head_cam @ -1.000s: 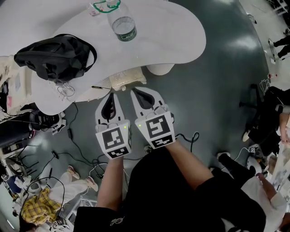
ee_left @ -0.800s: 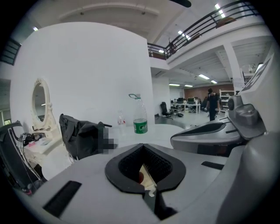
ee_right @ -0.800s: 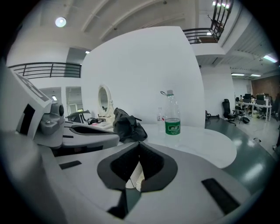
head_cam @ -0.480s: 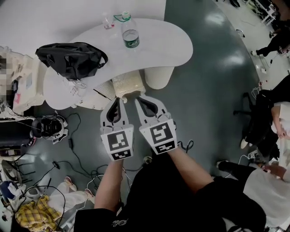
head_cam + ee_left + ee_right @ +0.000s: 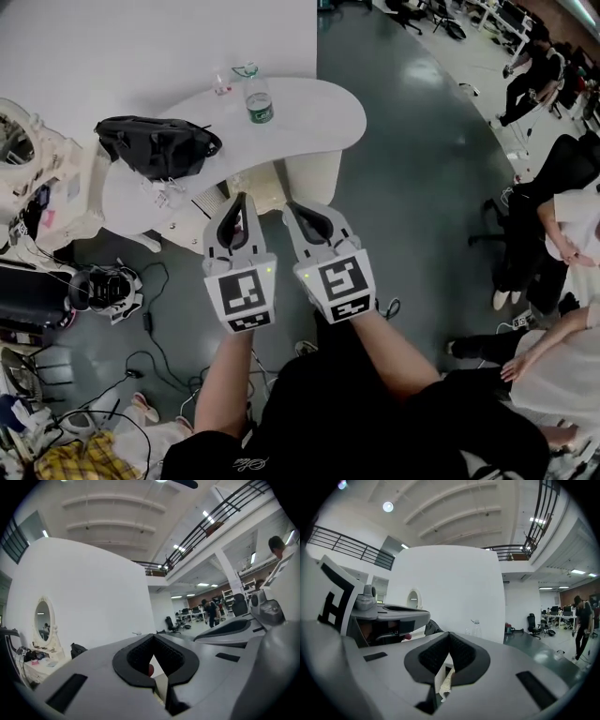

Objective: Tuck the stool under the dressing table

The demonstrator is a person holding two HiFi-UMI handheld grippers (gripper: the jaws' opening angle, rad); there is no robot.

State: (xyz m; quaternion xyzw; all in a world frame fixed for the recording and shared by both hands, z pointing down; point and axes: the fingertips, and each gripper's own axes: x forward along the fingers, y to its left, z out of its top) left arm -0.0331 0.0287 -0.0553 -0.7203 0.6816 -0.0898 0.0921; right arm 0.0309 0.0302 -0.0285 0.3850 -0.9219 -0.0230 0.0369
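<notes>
Stool (image 5: 267, 187) sits partly under bench (image 5: 319, 112); left tool (image 5: 241, 202) and right tool (image 5: 295, 212), both shut, empty, should push its seat squarely, evenly inward

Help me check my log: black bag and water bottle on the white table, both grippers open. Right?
No: the black bag and water bottle sit on the white table, but the left gripper and right gripper are shut, per both gripper views.
</notes>
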